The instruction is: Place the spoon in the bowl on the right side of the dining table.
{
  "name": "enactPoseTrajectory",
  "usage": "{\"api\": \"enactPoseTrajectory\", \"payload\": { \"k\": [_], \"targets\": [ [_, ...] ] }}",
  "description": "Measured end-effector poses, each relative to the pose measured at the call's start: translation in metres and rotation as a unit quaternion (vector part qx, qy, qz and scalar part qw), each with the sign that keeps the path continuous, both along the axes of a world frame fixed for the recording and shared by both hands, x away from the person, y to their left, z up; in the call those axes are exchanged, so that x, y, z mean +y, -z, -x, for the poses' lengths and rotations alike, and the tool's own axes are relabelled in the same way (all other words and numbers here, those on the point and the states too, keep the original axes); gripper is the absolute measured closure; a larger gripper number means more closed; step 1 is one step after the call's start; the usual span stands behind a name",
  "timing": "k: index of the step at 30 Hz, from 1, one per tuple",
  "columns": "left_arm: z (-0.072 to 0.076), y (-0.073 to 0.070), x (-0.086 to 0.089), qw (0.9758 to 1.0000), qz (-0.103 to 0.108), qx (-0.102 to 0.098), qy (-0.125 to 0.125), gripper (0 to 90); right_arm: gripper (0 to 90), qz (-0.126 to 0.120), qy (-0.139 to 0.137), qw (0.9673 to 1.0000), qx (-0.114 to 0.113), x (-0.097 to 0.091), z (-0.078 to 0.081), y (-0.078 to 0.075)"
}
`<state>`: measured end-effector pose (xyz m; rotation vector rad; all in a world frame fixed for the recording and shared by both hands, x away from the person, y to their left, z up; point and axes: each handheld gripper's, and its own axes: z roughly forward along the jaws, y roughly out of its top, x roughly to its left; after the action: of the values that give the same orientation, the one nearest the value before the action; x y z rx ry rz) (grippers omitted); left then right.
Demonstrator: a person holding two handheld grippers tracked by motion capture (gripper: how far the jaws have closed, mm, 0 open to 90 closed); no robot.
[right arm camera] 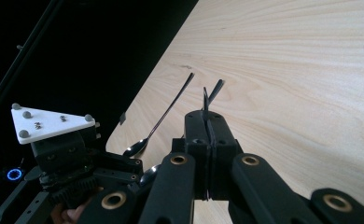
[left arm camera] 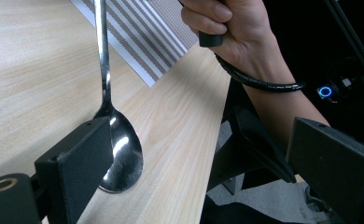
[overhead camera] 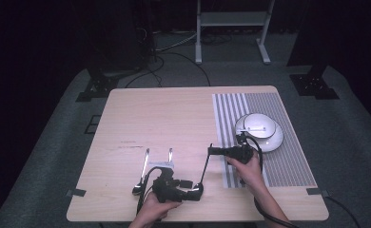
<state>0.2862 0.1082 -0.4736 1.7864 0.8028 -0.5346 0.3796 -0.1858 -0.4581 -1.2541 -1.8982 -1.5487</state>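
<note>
My left gripper point(left arm camera: 201, 140) is held with its jaws wide apart. The spoon point(left arm camera: 122, 158) lies flat on the table point(left arm camera: 31, 70), bowl just beside my left jaw and near the table's front edge.

Hazard: closing on the rounded, polished bowl may squirt it sideways and over that edge.

My right gripper point(right arm camera: 207, 116) has its jaws pressed together, with nothing visibly held.

Count:
- spoons: two, side by side
- white dishes point(overhead camera: 269, 135): two, overlapping
- striped mat point(overhead camera: 288, 161): one
</note>
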Motion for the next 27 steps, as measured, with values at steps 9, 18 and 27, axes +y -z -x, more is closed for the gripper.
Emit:
{"api": "enactPoseTrajectory", "payload": {
  "k": [9, 18, 27],
  "targets": [
    [-0.002, -0.004, 0.006, 1.0000, 0.004, -0.004, -0.008, 5.9, 89.2, 0.001, 0.012, 0.9999, 0.002, -0.008, -0.004, -0.007],
    [-0.004, -0.009, 0.014, 0.9998, 0.012, -0.009, -0.016, 5.8, 89.2, 0.003, 0.034, 0.9994, -0.005, -0.022, -0.013, -0.022],
    [-0.003, -0.011, 0.019, 0.9996, 0.014, -0.015, -0.019, 5.9, 89.2, 0.000, 0.065, 0.9979, -0.006, -0.037, -0.020, -0.034]
  ]
}}
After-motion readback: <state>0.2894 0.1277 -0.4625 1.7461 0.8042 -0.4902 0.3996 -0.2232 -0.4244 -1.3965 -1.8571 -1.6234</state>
